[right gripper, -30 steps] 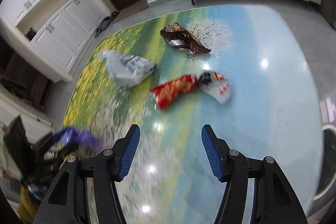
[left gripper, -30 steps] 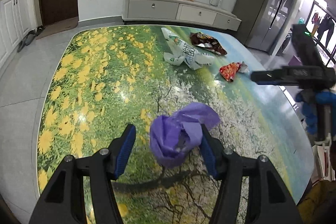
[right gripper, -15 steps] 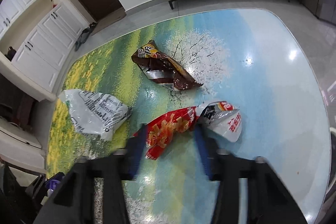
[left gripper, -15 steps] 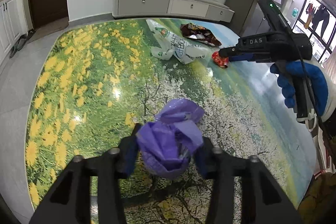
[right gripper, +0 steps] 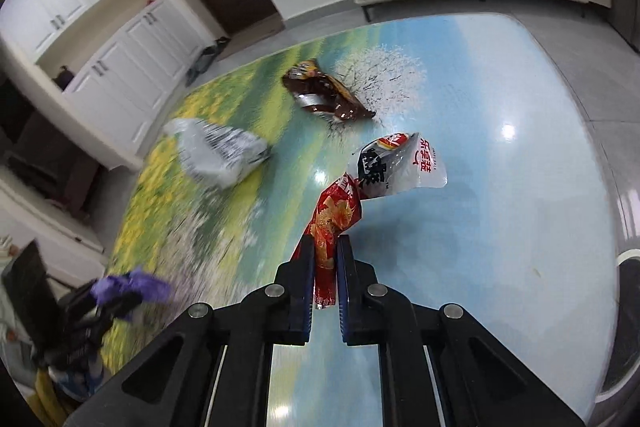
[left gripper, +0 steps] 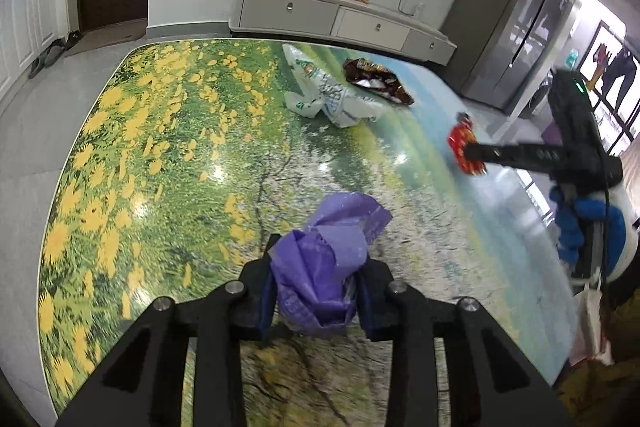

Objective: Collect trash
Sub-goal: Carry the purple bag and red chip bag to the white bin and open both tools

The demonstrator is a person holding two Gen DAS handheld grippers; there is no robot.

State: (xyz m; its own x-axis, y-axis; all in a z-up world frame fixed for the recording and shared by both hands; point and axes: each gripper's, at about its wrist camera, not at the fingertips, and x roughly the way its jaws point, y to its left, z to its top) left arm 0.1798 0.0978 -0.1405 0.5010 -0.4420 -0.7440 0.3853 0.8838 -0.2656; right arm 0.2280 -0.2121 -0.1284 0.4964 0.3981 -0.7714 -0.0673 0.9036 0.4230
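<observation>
Left wrist view: the left gripper [left gripper: 320,291], jaws just closing, pinches a crumpled purple plastic bag [left gripper: 326,259] bunched upright above the flower-printed glossy table [left gripper: 160,147].

Right wrist view: the right gripper [right gripper: 325,267], jaws just closing, clamps a red-and-white crinkled snack wrapper [right gripper: 360,195], its long axis running away from the fingers above the table.

The left gripper [left gripper: 316,291] stood wide around the crumpled purple bag [left gripper: 320,267] 1 second ago, with only its right pad against the plastic; its jaws have just been closing, and both pads now press the bag from either side; the right gripper [right gripper: 325,267] was open over bare table [right gripper: 500,227], with the red snack wrapper [right gripper: 334,223] lying flat well ahead of it; it has since come up to the wrapper, its jaws have just been closing, and they now pinch the wrapper's near end, the crumpled white end sticking out beyond the fingertips.
</observation>
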